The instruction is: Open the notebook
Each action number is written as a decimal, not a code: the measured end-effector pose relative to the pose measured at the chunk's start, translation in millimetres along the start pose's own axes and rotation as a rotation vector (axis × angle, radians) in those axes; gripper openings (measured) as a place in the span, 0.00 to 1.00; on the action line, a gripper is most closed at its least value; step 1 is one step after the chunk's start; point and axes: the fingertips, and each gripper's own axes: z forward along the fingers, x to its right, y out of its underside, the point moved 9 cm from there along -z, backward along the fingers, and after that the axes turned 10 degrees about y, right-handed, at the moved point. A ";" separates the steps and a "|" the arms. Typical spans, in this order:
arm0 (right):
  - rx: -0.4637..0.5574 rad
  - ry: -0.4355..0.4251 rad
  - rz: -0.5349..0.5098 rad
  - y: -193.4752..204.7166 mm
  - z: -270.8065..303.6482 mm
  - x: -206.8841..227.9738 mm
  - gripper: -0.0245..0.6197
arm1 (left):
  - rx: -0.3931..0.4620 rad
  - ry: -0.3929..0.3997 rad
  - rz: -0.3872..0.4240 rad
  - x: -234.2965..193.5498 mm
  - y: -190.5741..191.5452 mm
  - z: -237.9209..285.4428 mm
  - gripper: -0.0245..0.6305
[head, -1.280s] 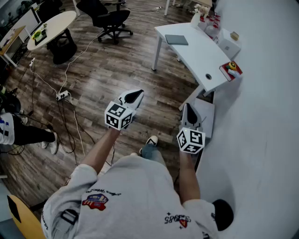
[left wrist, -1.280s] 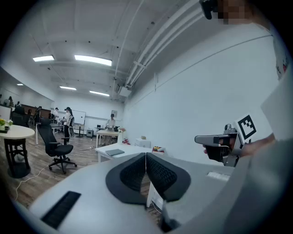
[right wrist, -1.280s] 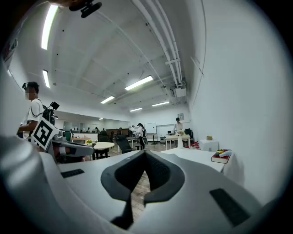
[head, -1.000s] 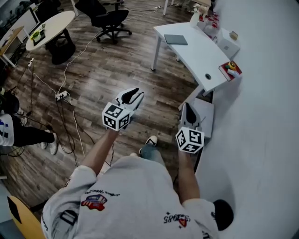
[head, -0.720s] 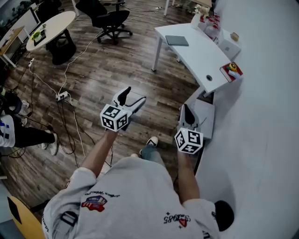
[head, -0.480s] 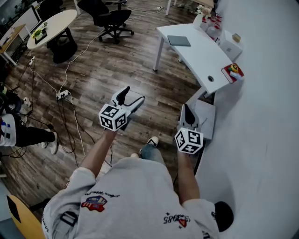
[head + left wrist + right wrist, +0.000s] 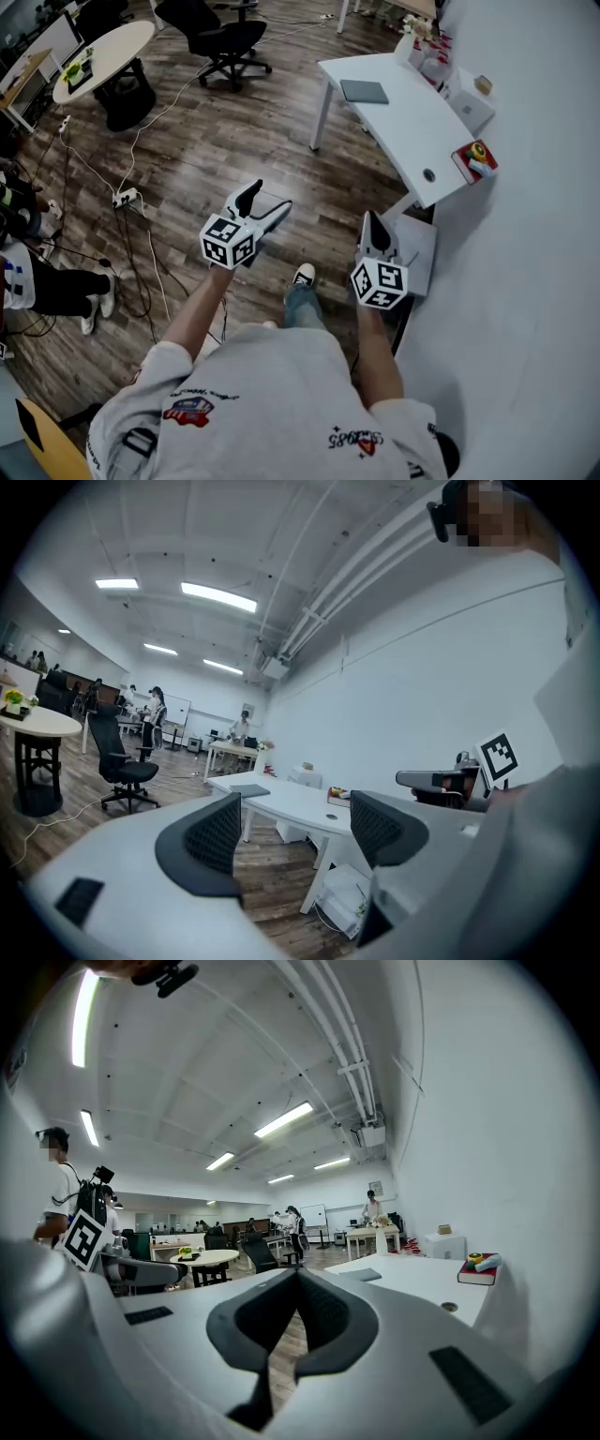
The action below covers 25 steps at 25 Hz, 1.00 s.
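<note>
Okay: your left gripper [image 7: 264,201] has just opened its ribbed black pads wide, with nothing between them. Your right gripper [image 7: 373,223] is closed and empty. Both point level, presumably staged for the approach. The notebook [image 7: 364,91], a flat grey slab, lies well ahead of both on the smooth white desk [image 7: 417,131].

Head view count: one white desk [image 7: 403,122] fully visible, one grey notebook [image 7: 364,91], one red book [image 7: 469,155], one round table [image 7: 108,47], one power strip [image 7: 125,197], two grippers: left gripper [image 7: 264,204], right gripper [image 7: 373,221].
</note>
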 end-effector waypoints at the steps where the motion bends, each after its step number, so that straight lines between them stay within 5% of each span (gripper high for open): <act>1: -0.002 -0.005 0.003 -0.7 16.8 2.5 0.04 | -0.008 0.000 0.003 -11.3 -2.4 10.6 0.58; 15: 0.017 -0.051 0.012 -51.5 237.7 97.2 0.04 | -0.009 -0.018 0.017 -125.9 -69.0 199.3 0.58; 25: 0.028 -0.028 0.066 -55.5 289.9 153.9 0.03 | -0.028 0.008 0.020 -146.5 -81.2 281.0 0.57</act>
